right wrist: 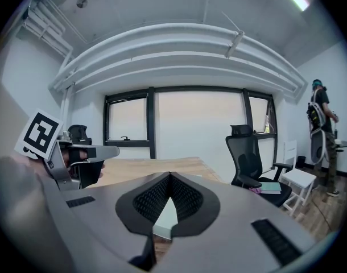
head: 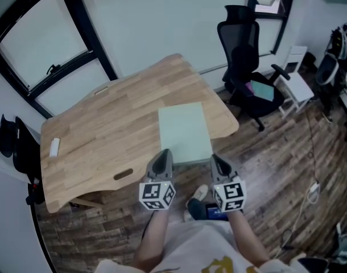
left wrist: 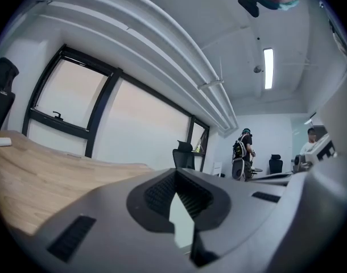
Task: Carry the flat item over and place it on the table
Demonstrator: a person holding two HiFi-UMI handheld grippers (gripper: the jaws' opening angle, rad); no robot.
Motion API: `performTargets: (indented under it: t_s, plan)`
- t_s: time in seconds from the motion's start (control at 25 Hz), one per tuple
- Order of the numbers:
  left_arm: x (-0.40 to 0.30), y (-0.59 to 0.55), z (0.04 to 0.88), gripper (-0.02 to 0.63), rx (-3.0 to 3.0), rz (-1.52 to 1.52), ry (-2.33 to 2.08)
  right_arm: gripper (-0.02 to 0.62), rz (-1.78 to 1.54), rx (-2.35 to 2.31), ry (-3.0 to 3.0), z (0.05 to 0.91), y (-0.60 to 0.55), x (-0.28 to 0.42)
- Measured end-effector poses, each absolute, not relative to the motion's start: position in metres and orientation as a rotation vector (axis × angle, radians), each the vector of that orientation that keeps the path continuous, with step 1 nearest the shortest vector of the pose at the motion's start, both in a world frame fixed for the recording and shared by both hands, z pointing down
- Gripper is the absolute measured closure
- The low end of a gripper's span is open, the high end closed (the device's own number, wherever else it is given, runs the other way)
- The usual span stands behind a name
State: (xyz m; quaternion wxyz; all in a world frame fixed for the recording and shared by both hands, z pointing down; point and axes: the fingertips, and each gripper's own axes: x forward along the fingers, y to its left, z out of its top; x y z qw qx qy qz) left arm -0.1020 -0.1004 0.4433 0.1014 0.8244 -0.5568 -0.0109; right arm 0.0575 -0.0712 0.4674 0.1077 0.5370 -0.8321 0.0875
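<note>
Right now the pale green flat item (head: 185, 131) lies on the wooden bench (head: 105, 129), its near edge at the bench's near rim. I see my left gripper (head: 164, 155) and right gripper (head: 217, 159) at its near corners, each with jaws pressed together on nothing. A black office chair (head: 247, 67) stands to the far right.

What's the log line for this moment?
green board flat on table | left gripper shut, near edge | right gripper shut, near edge
</note>
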Motion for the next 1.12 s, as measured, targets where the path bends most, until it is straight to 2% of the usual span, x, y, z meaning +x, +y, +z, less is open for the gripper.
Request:
performTargets:
  t_s: [1.12]
  plan:
    - [-0.092, -0.112, 0.447, 0.604, 2.424, -0.105, -1.578, 0.598, 0.242, 1.573, -2.443, 0.466, -0.077, 0.059]
